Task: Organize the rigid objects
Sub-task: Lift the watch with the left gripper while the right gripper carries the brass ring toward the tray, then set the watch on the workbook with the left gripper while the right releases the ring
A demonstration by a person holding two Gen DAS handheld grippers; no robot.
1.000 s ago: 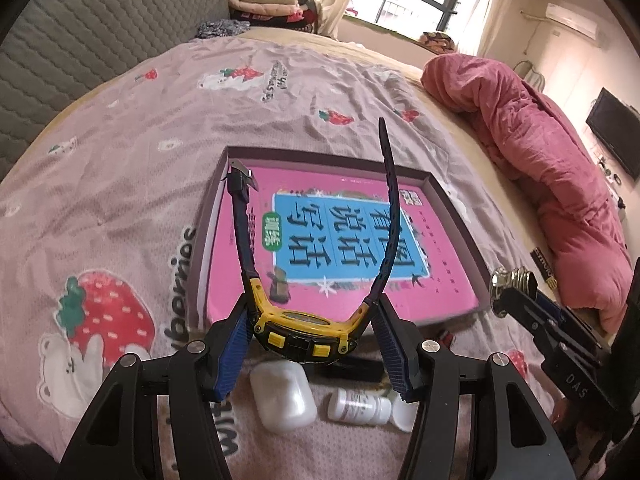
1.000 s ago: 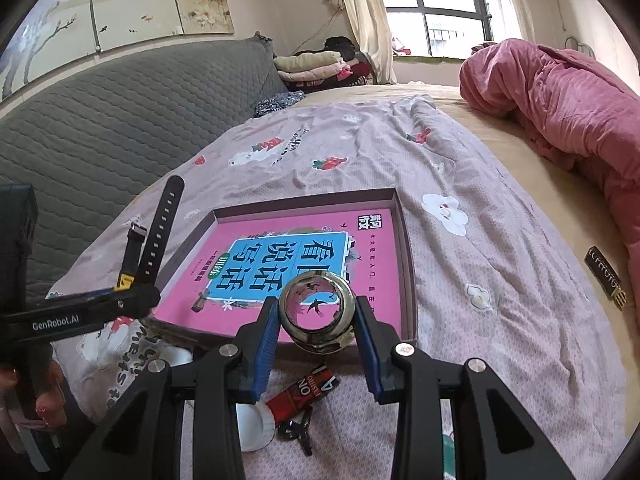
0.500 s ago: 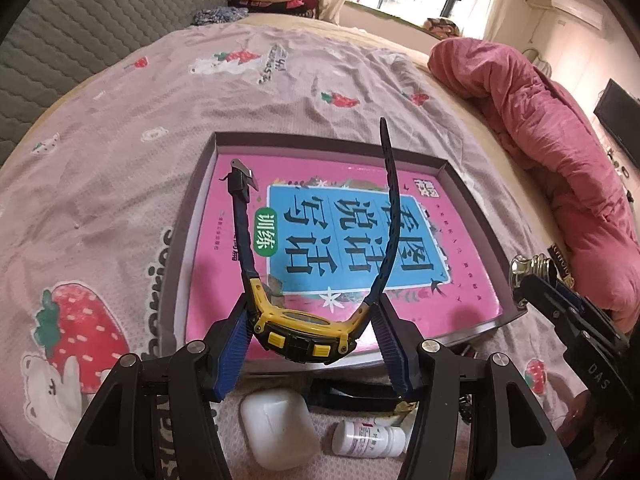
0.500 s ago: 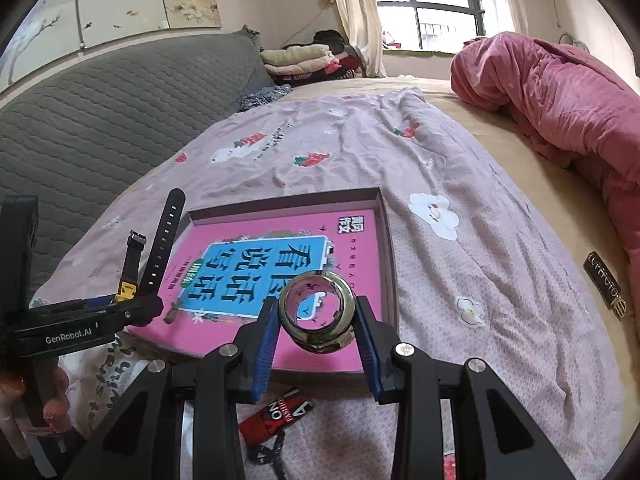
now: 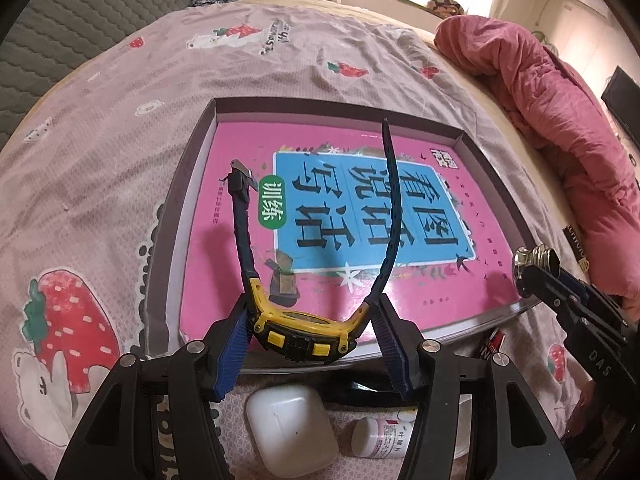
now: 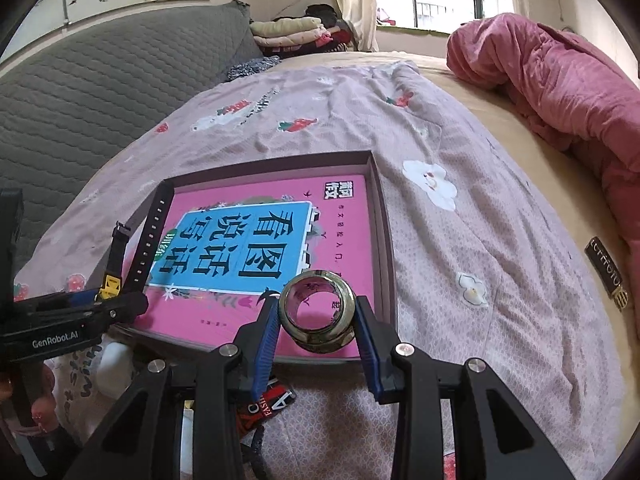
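Now, with my left tool [image 5: 310, 338] pinching the watch [image 5: 304, 334] and my right tool [image 6: 316, 326] pinching the metal ring [image 6: 317, 316] above the tray's [image 5: 460, 133] near edge, I should lower both gently onto the book [image 5: 400, 276] before letting go.

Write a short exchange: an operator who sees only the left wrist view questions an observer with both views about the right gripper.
Operator: What is the right gripper holding?
Observer: A shiny metal ring, hollow through, clamped between the right gripper's blue pads.
Operator: Where does it sit relative to the box?
Observer: From the right wrist view it shows against the pink book's near corner, just left of the box's right wall.
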